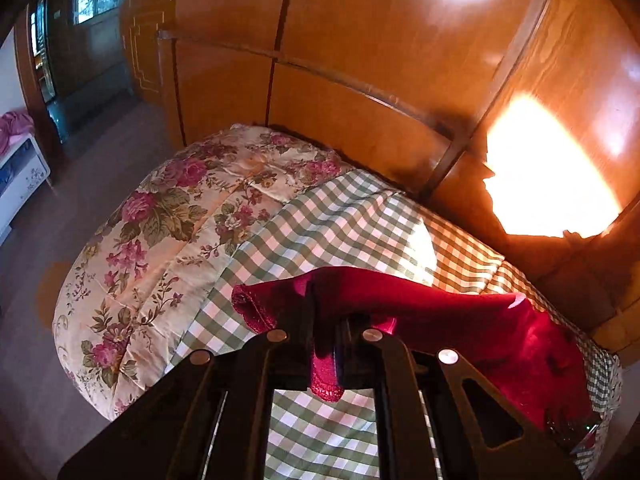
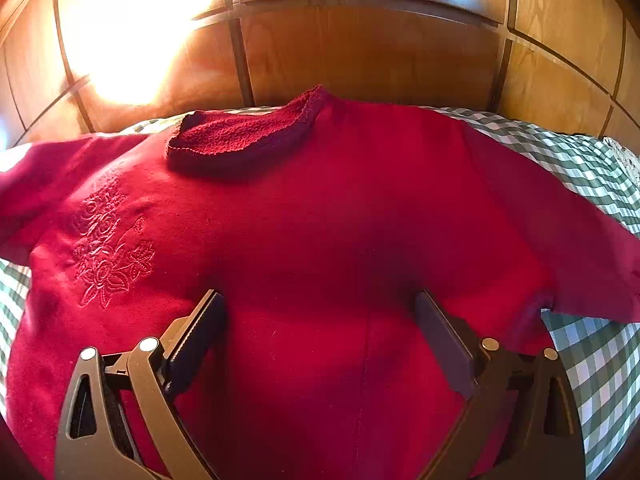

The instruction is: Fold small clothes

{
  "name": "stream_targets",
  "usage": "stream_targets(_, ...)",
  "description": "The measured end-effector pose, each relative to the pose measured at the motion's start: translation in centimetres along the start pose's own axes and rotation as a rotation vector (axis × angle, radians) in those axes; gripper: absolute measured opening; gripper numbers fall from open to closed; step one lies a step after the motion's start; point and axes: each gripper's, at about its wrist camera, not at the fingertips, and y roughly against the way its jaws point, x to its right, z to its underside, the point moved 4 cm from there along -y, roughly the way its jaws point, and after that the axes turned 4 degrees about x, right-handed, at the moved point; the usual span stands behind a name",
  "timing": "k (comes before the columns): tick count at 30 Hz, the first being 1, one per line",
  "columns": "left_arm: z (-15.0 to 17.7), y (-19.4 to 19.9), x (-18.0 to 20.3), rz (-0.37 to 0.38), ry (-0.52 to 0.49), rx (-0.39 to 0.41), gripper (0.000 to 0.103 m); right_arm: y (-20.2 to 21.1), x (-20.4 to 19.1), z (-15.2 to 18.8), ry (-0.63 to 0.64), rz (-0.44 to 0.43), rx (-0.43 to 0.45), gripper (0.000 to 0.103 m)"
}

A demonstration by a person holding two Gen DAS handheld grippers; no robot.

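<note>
Left gripper point(image 1: 325, 344), jaws pressed together on a lifted edge of the red sweater point(image 2: 320, 220), and right gripper point(image 2: 320, 332), jaws spread wide and gripping nothing above the garment's front, which lies flat on the green checked sheet point(image 2: 592, 360) by the wooden headboard point(image 2: 360, 48).

red sweater point(image 2: 320, 216) | embroidered flowers, neck away | spread flat, one edge lifted

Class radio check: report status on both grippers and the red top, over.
Left gripper shut on red sweater, sleeve end pinched and lifted. Right gripper open over its body. Sweater spread on checked sheet. Nothing in the way.
</note>
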Motion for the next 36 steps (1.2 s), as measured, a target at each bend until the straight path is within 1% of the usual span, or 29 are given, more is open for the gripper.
stream_targets(2, -0.3, -2.8, -1.2, -0.039, 0.063, -0.063, 0.006, 0.0, 0.1, 0.0, 0.002, 0.001, 0.001, 0.095)
stream_targets(3, -0.4, -4.6, -1.4, -0.038, 0.08, -0.083, 0.007, 0.0, 0.1, 0.0, 0.004, 0.002, 0.0, 0.095)
stream_targets(4, -0.4, -6.1, -1.5, -0.066, 0.085, -0.097, 0.015, 0.0, 0.1, 0.0, 0.004, 0.002, 0.0, 0.095)
stream_targets(5, -0.3, -7.7, -1.8, -0.109, 0.101, -0.111, 0.021, 0.0, 0.1, 0.0, 0.005, 0.003, 0.0, 0.095)
stream_targets(6, -0.2, -8.9, -2.2, -0.137, 0.122, -0.111, 0.032, 0.0, 0.1, 0.0, 0.005, 0.004, 0.001, 0.095)
stream_targets(7, -0.1, -9.7, -2.6, -0.164, 0.135, -0.103, 0.052, 0.1, 0.1, 0.0, 0.004, 0.003, 0.001, 0.095)
stream_targets(8, 0.1, -10.1, -3.2, -0.205, 0.152, -0.089, 0.061, 0.1, 0.2, 0.0, 0.002, 0.001, 0.002, 0.095)
stream_targets(9, 0.3, -10.2, -3.9, -0.229, 0.175, -0.07, 0.064, 0.1, 0.2, 0.1, 0.002, 0.001, 0.003, 0.095)
stream_targets(12, 2.0, -10.2, -6.3, -0.214, 0.257, -0.059, 0.064, 0.0, 0.1, 0.1, 0.007, 0.002, 0.001, 0.096)
stream_targets(13, 2.7, -10.0, -6.7, -0.196, 0.274, -0.053, 0.064, 0.0, 0.0, 0.1, 0.008, 0.003, 0.0, 0.097)
stream_targets(15, 4.1, -9.8, -7.2, -0.14, 0.3, -0.034, 0.064, -0.1, 0.0, 0.1, 0.012, 0.008, 0.0, 0.097)
stream_targets(18, 5.9, -10.9, -6.9, -0.009, 0.362, -0.04, 0.064, -0.1, -0.1, 0.1, 0.016, 0.013, 0.0, 0.097)
stream_targets(19, 6.1, -11.5, -6.6, 0.005, 0.368, -0.042, 0.065, -0.1, -0.1, 0.1, 0.019, 0.017, -0.001, 0.097)
stream_targets(21, 6.2, -12.8, -6.0, -0.01, 0.38, -0.03, 0.07, -0.1, -0.2, 0.1, 0.024, 0.024, -0.002, 0.097)
stream_targets(22, 6.0, -13.4, -5.7, 0.0, 0.398, -0.021, 0.07, -0.1, -0.2, 0.1, 0.025, 0.026, -0.002, 0.097)
stream_targets(23, 5.8, -13.9, -5.4, 0.007, 0.402, -0.007, 0.07, -0.1, -0.2, 0.0, 0.026, 0.029, -0.002, 0.097)
stream_targets(24, 5.6, -14.1, -5.0, -0.004, 0.385, 0.01, 0.068, -0.1, -0.2, 0.0, 0.028, 0.031, -0.003, 0.097)
stream_targets(26, 5.5, -14.5, -4.6, -0.035, 0.346, 0.018, 0.017, -0.1, -0.2, 0.0, 0.029, 0.033, -0.004, 0.098)
stream_targets(27, 5.7, -14.3, -4.7, -0.024, 0.361, 0.017, 0.005, -0.1, -0.2, 0.0, 0.029, 0.034, -0.004, 0.098)
stream_targets(28, 6.0, -13.6, -5.0, -0.026, 0.378, 0.048, 0.005, -0.1, -0.2, 0.0, 0.03, 0.034, -0.004, 0.098)
stream_targets(30, 6.6, -11.6, -5.4, -0.042, 0.365, 0.119, 0.005, -0.1, -0.2, 0.0, 0.03, 0.036, -0.004, 0.098)
stream_targets(31, 7.1, -11.0, -5.6, -0.067, 0.353, 0.129, 0.005, -0.1, -0.2, 0.0, 0.03, 0.035, -0.004, 0.098)
stream_targets(32, 7.7, -10.9, -5.9, -0.096, 0.348, 0.122, 0.005, -0.2, -0.2, 0.0, 0.031, 0.037, -0.003, 0.098)
stream_targets(35, 9.1, -12.9, -6.0, -0.164, 0.298, 0.053, 0.007, -0.3, -0.3, 0.0, 0.037, 0.041, -0.006, 0.099)
stream_targets(36, 9.2, -12.9, -5.8, -0.184, 0.294, 0.061, 0.01, -0.3, -0.2, 0.0, 0.036, 0.04, -0.005, 0.099)
